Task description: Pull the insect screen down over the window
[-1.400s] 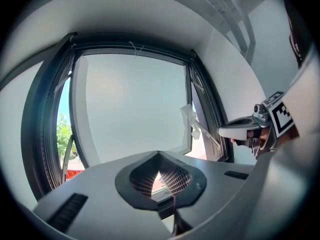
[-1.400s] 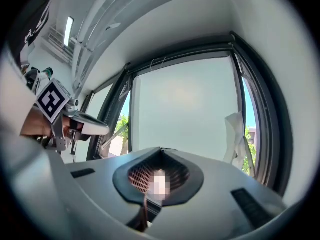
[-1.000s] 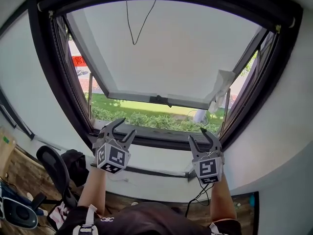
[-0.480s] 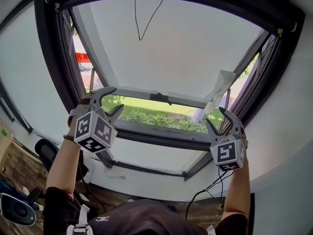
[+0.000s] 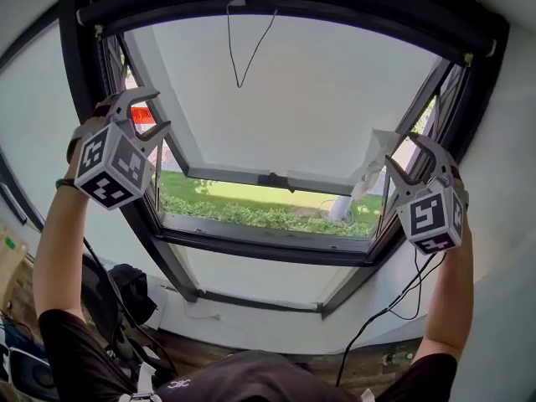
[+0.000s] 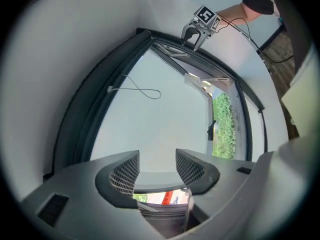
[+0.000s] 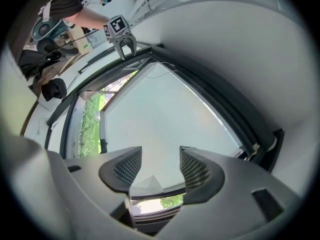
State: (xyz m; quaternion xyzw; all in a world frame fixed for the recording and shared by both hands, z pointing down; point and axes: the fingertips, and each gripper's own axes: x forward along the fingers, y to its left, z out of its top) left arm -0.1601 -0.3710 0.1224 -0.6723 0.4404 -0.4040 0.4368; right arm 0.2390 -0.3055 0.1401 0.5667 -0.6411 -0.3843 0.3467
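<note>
Screen rolled up inside dark housing (image 5: pixel 276 7) across top of window (image 5: pixel 285 107), long axis side to side, above and between both tongs. Pull cord (image 5: pixel 239 65) hangs mid-span, probably nearer left tongs (image 5: pixel 144 114): jaws apart, narrowing slightly, empty. Right tongs (image 5: pixel 410 156): released, empty.

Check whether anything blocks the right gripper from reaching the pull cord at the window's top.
Nothing visible does. The cord hangs free in the window opening; the right gripper, open and empty, is off to its right.
</note>
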